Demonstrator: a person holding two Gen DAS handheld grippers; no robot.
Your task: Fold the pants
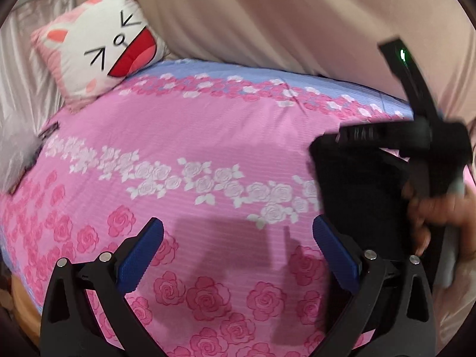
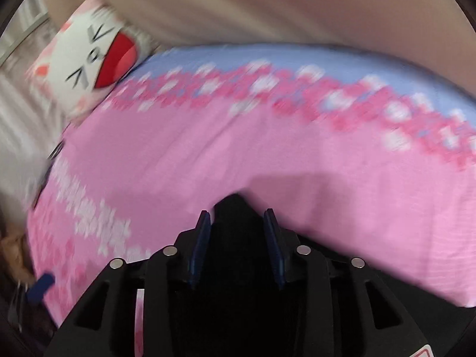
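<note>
My left gripper (image 1: 238,247) is sitting wide apart over the pink rose bedsheet (image 1: 184,136) with nothing between its blue pads (image 1: 139,255). The pants (image 1: 357,196), a black folded bundle, are at the right of that view, right under my right gripper (image 2: 237,238) and my hand (image 1: 437,211) holding it. From the right wrist view everything's blurry, but the pants (image 2: 235,214) show as a dark lump poking up between the two pads (image 2: 200,247). The jaws are partly apart there, and I honestly can't tell if the pads are pressing the cloth. The cat pillow (image 1: 104,44) is in the upper left of both views, against the beige curtain (image 1: 282,15).
</note>
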